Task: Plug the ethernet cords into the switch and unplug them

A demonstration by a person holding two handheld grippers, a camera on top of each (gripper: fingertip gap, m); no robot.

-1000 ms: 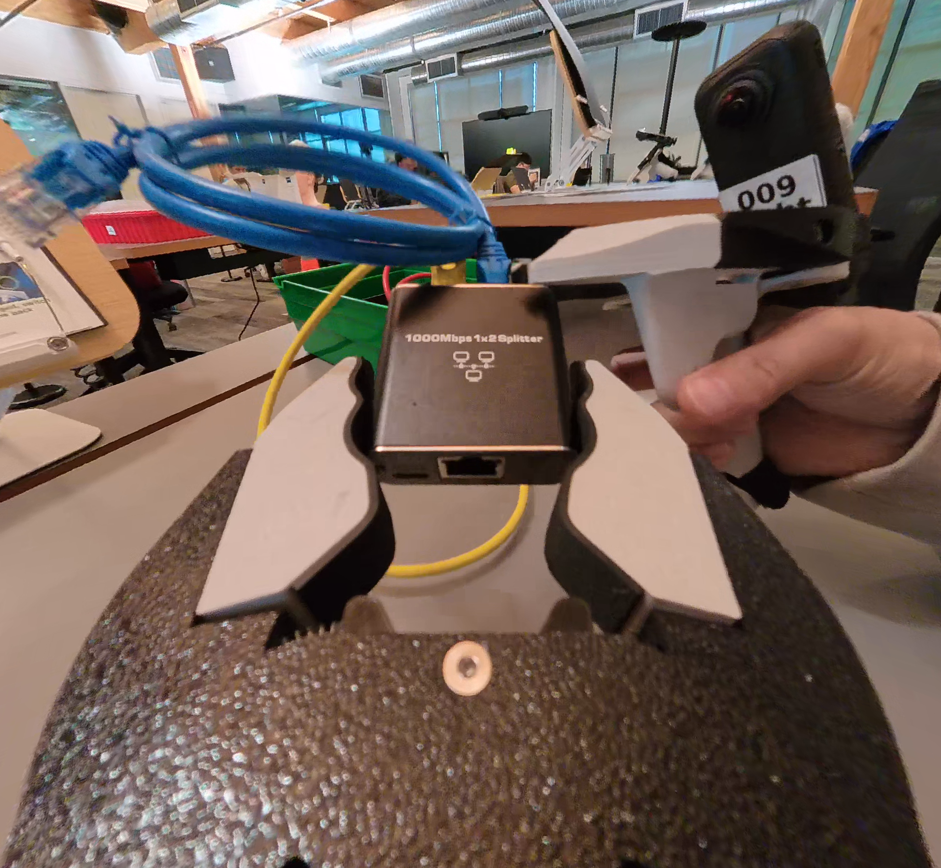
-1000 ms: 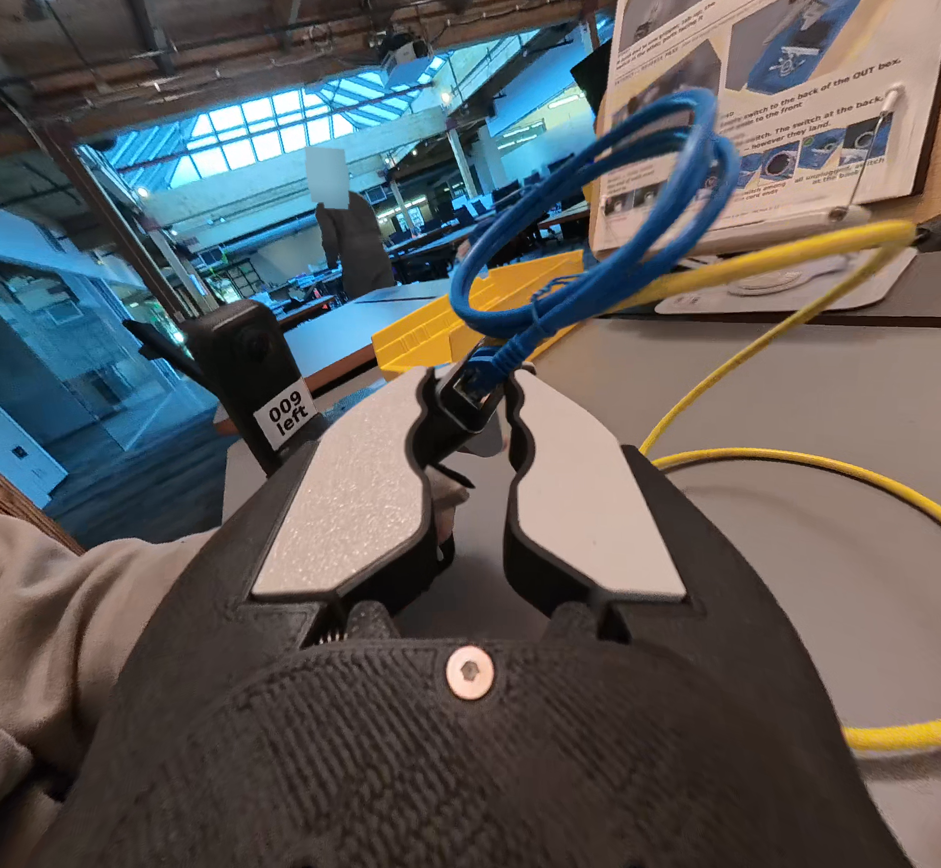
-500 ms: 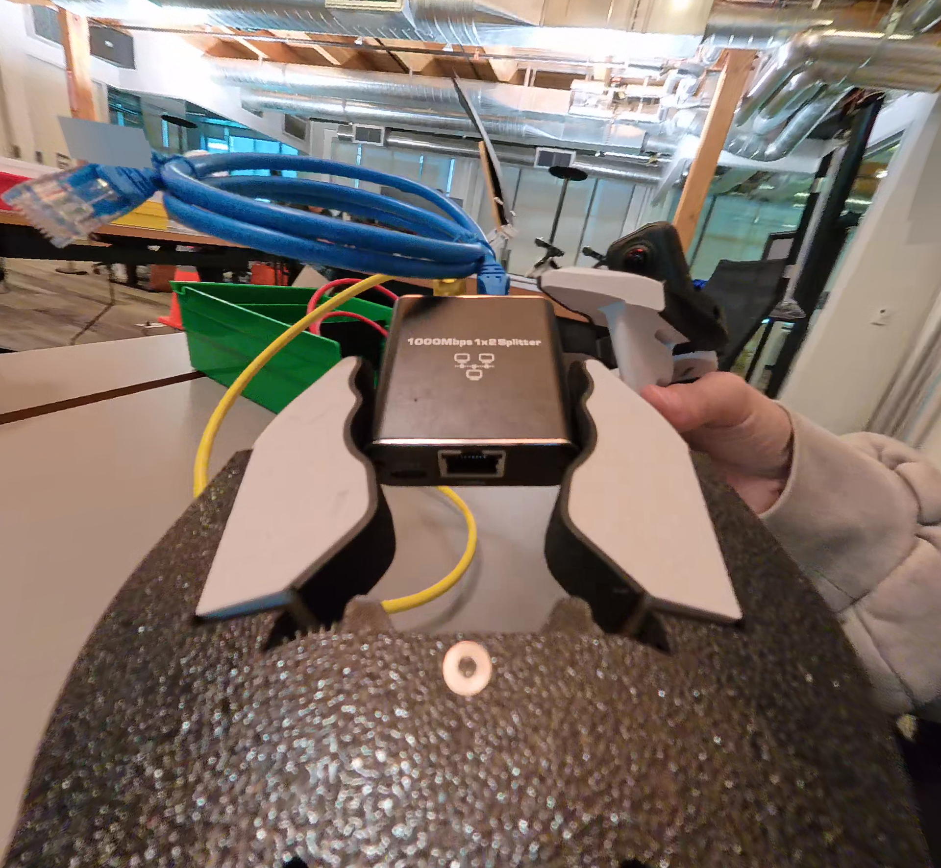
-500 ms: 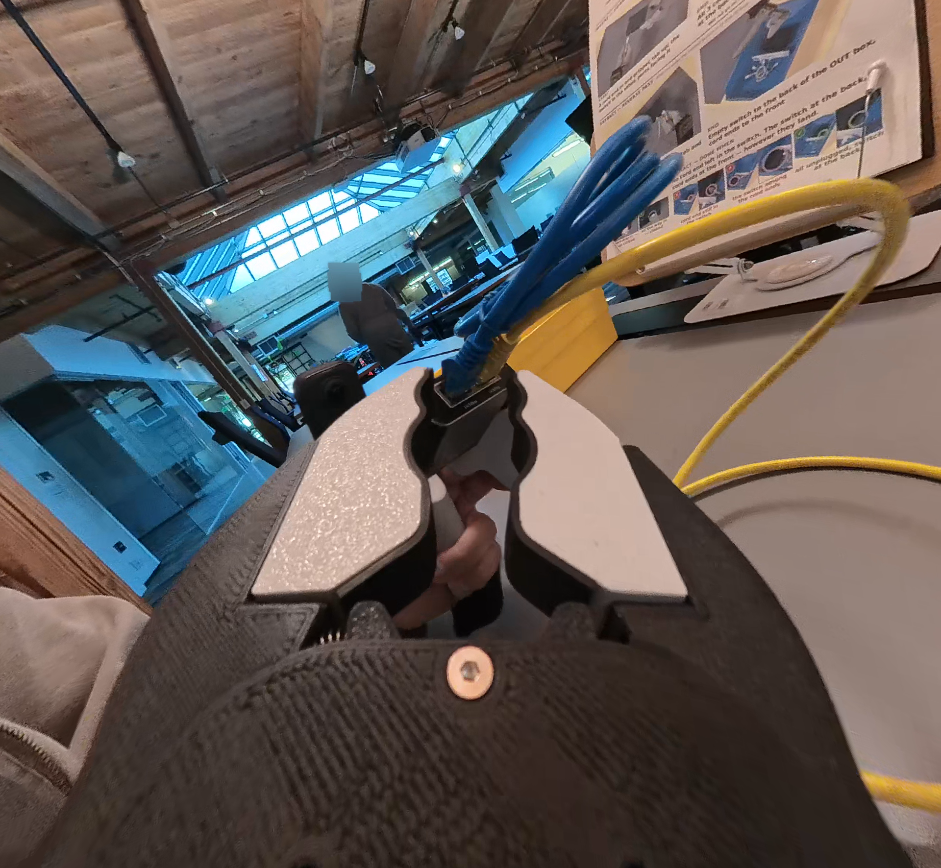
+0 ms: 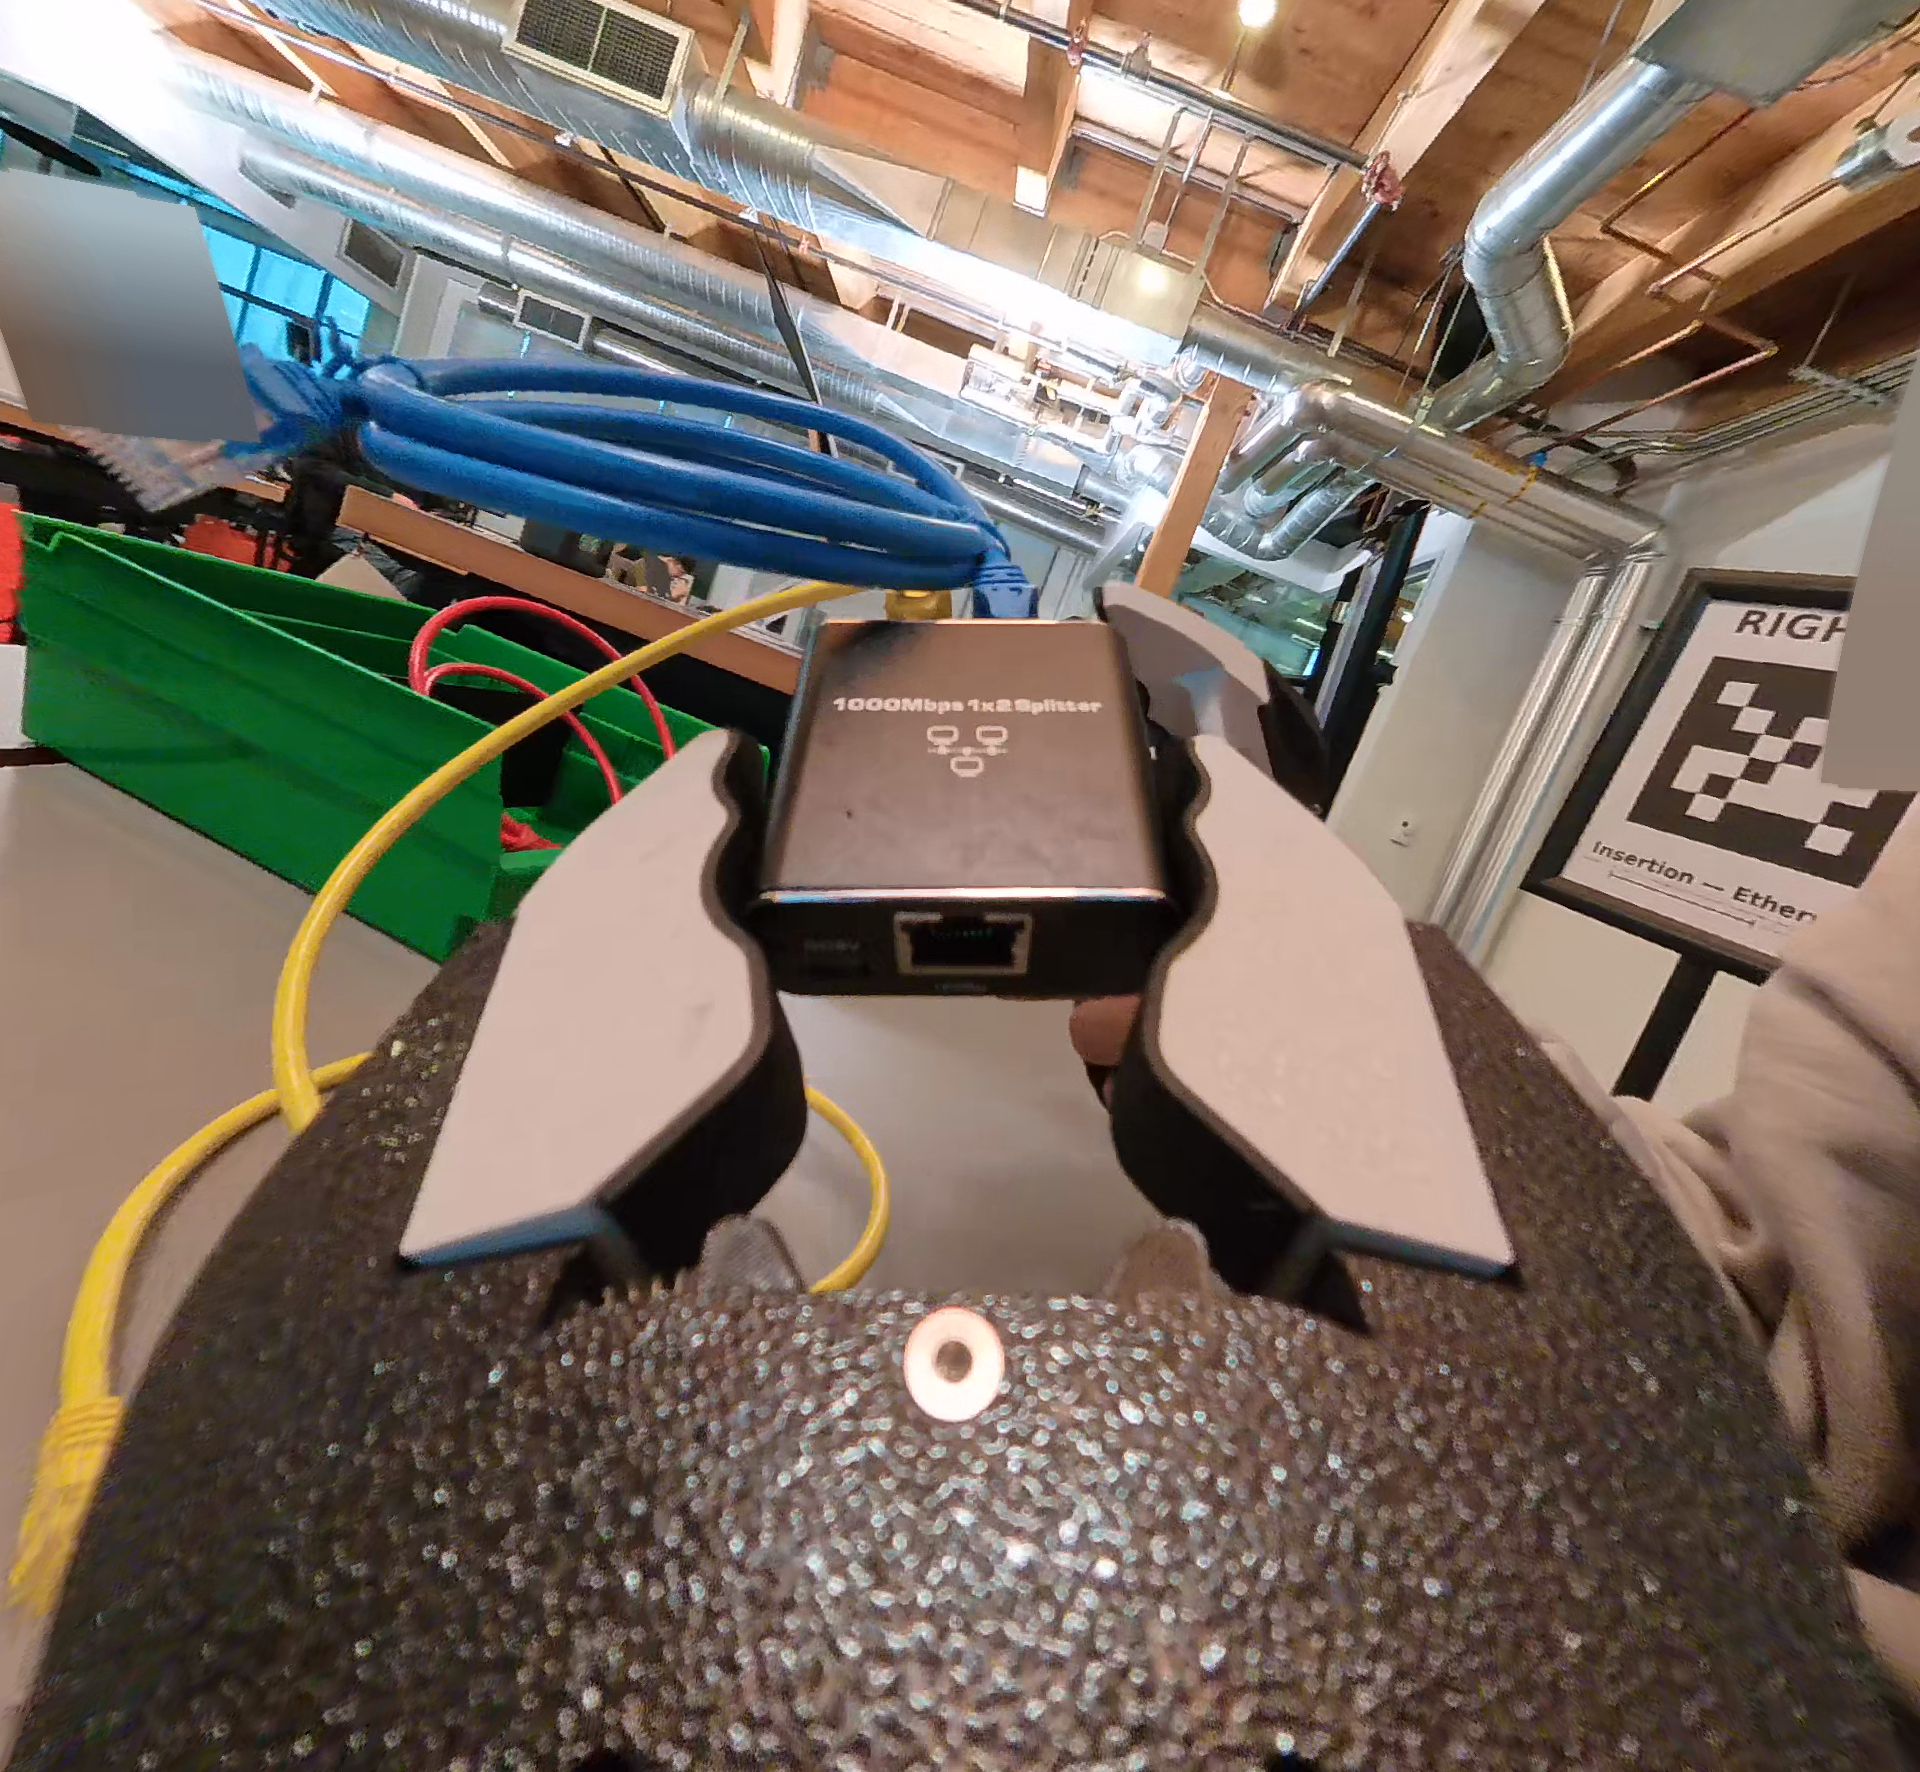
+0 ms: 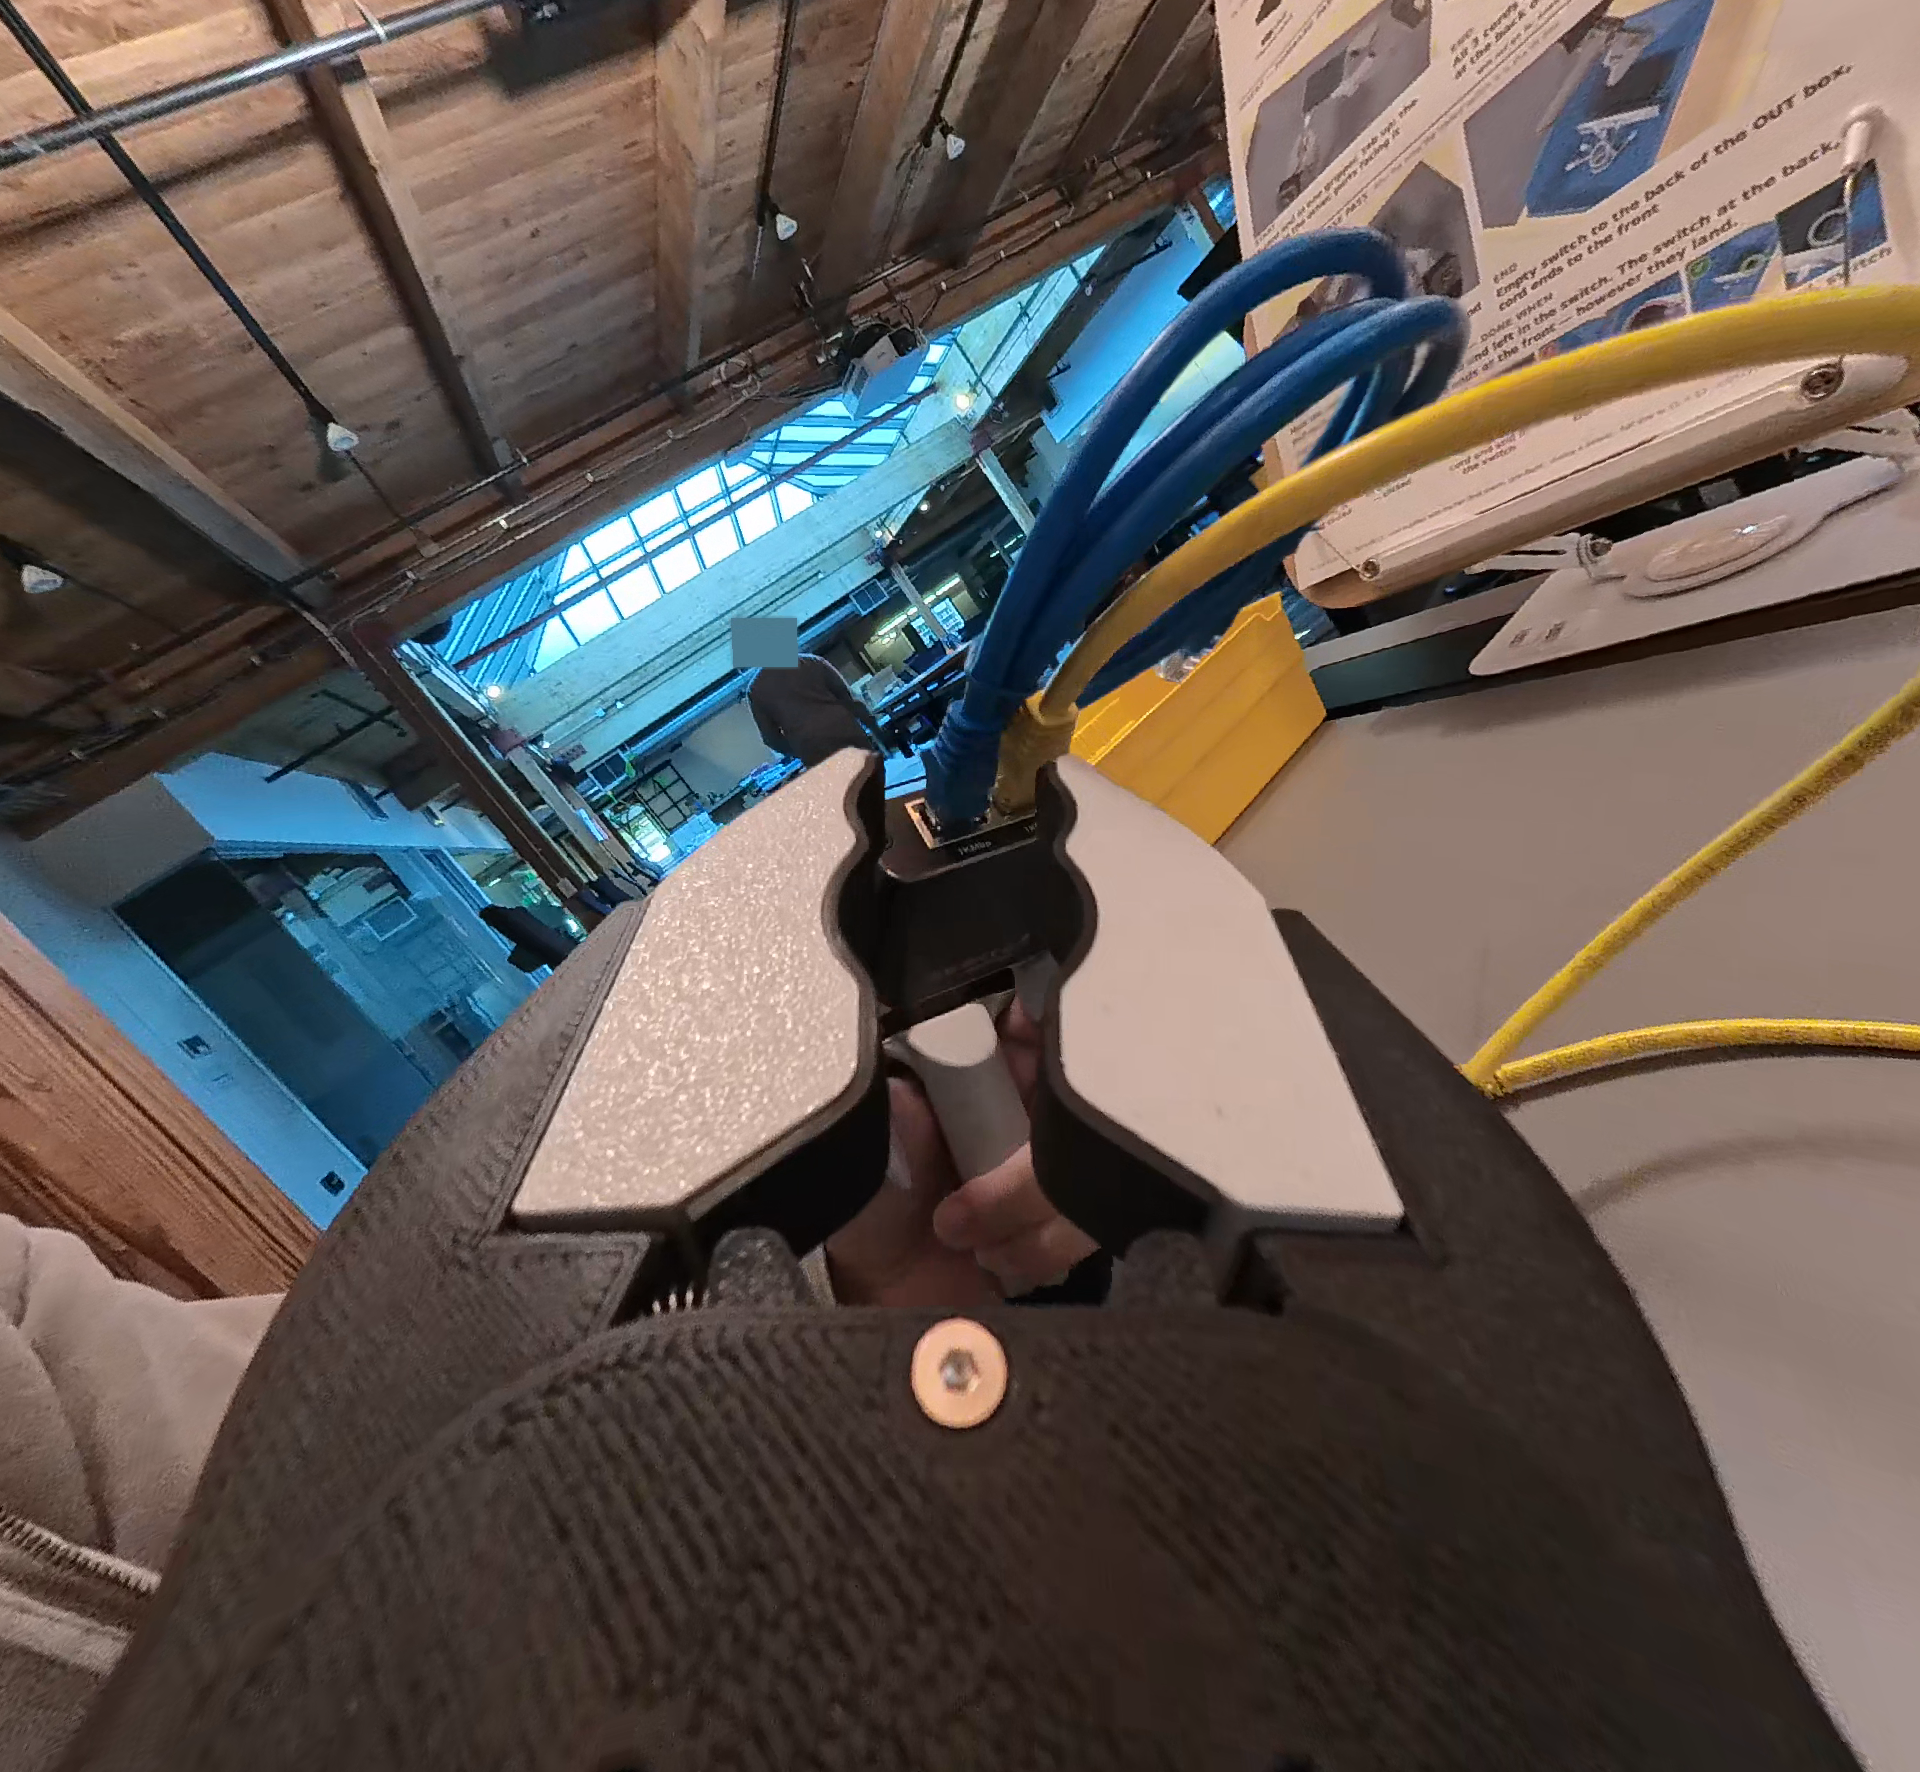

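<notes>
My left gripper (image 5: 961, 839) is shut on a black switch (image 5: 966, 766) and holds it above the table, an empty port facing me. A coiled blue cord (image 5: 623, 465) and a yellow cord (image 5: 343, 891) are plugged into its far end. The yellow cord's free plug (image 5: 62, 1473) hangs at lower left. My right gripper (image 6: 961, 787) is closed around the switch's (image 6: 956, 933) port end, just below the blue cord (image 6: 1195, 434) and yellow cord (image 6: 1351, 434) plugs. One of its fingers (image 5: 1174, 673) shows at the switch's far right corner.
A green bin (image 5: 239, 683) with a red cord (image 5: 520, 652) stands on the grey table (image 5: 135, 943) at left. A yellow bin (image 6: 1195, 714) and an instruction sheet on a stand (image 6: 1558, 112) are behind. A framed sign (image 5: 1745, 766) stands at right. Only a small space, under 4 cm, lies between the two pairs of fingers.
Both grippers have tilted upward and turned. My right gripper has come closer to the left one and now sits on the switch's port end. The blue coil has swung with the switch.
</notes>
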